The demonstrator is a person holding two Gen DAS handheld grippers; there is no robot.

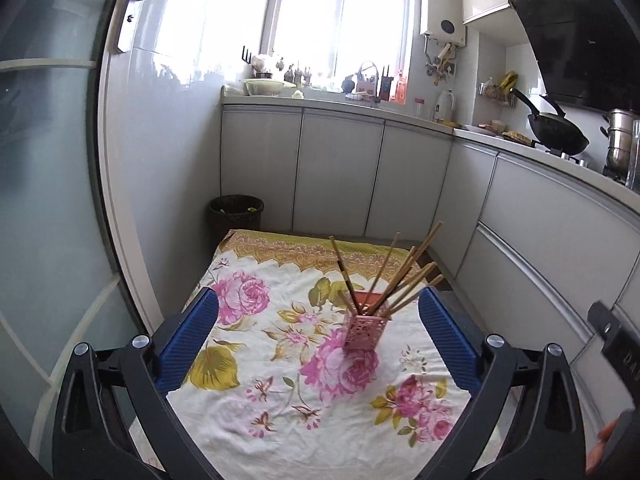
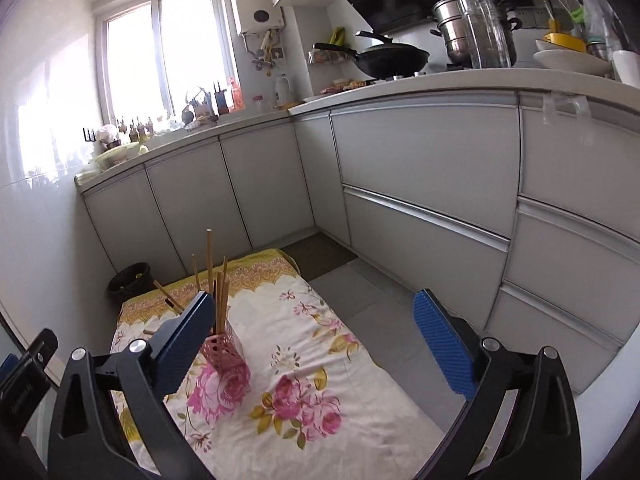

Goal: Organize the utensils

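Beyond the spread left gripper (image 1: 318, 312), pink holder (image 1: 366, 330) upright, untouched, chopsticks (image 1: 400, 276) inside

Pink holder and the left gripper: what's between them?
Only bare flowered cloth lies between the pink holder and the open left gripper, in the left wrist view.

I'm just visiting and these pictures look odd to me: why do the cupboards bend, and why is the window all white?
Both views are fisheye: the cabinet fronts curve in the right wrist view, as the door frame does in the left. Daylight overexposes the window in both. The pink holder looks slightly smeared in the right view.
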